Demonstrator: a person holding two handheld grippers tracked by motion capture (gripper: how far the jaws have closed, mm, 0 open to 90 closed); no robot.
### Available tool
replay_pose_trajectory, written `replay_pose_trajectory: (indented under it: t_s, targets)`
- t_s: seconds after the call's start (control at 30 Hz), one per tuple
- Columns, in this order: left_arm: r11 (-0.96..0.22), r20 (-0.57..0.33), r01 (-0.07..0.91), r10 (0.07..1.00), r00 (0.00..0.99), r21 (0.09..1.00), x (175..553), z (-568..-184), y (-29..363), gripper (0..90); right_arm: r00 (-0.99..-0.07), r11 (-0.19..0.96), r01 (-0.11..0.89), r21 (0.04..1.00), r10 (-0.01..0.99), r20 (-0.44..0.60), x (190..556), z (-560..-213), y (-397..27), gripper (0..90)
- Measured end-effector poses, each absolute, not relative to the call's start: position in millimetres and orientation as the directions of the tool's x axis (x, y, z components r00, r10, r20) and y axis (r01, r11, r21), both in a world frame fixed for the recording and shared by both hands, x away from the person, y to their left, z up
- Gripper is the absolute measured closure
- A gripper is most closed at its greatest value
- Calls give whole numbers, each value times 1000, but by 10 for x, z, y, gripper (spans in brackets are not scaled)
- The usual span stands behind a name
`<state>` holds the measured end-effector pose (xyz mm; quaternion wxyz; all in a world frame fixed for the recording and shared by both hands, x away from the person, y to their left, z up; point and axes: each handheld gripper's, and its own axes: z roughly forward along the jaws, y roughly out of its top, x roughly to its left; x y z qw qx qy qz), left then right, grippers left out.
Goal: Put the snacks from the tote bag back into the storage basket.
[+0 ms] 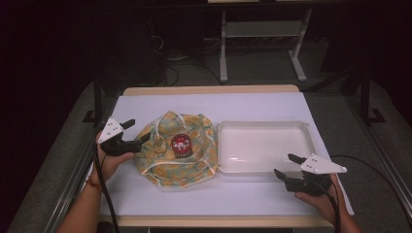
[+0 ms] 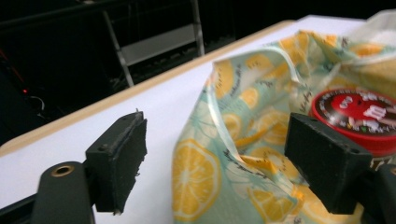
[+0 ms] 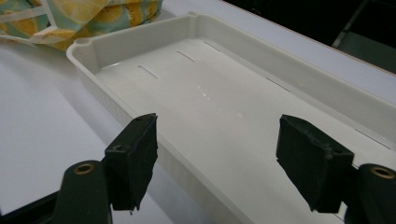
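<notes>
On the table: a lemon-print bag (image 1: 167,150) lay crumpled on the white table (image 1: 204,104), just left of a white tray (image 1: 265,145), its edge touching the tray's rim.
Left gripper: the left gripper (image 1: 137,132) was at the bag's left edge, jaws spread wide and holding nothing; in the left gripper view (image 2: 210,168) a fold of the bag sat between them.
Right gripper: the right gripper (image 1: 287,166) waited at the tray's near right corner, jaws apart and holding nothing; in the right gripper view (image 3: 215,163) the tray's near wall (image 3: 116,105) ran between its jaws.
Red thing: a round red tin (image 1: 180,143) with white print lay on the middle of the bag.
Step in hand: it looked like the left gripper was about to pinch the bag's edge.
How to do it well: the jaws should close on the thick folded edge, not on a thin loose bit, so the bag would not slip. The lift should be slow and low, or the red tin could roll off. The right gripper could hold the tray steady.
Hard to see: the words on the red tin were too small to read. It was not clear whether anything was inside the bag. The far room was dark.
</notes>
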<state>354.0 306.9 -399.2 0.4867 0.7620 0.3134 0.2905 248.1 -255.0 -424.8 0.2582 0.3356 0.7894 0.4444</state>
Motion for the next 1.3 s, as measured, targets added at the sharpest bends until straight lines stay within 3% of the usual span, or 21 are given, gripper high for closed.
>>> replay_pose_trajectory:
  t_s: [0.3, 0.43, 0.87, 1.3]
  targets:
    - [-347, 116, 209, 720, 684, 914, 3543, -4014, 2958, 198, -641, 385, 292, 875, 758, -119, 2455, -4212, -2523, 286]
    - [-429, 184, 181, 679, 711, 885, 3524, -3982, 2883, 217, -636, 385, 300, 873, 763, -118, 2445, -4218, -2533, 287]
    - [-593, 248, 159, 545, 801, 790, 3578, -3798, 2545, 232, -636, 382, 311, 870, 764, -108, 2446, -4238, -2528, 288]
    - [-621, 160, 192, 465, 870, 760, 3785, -3759, 2214, 241, -634, 387, 321, 864, 766, -107, 2466, -4259, -2520, 291]
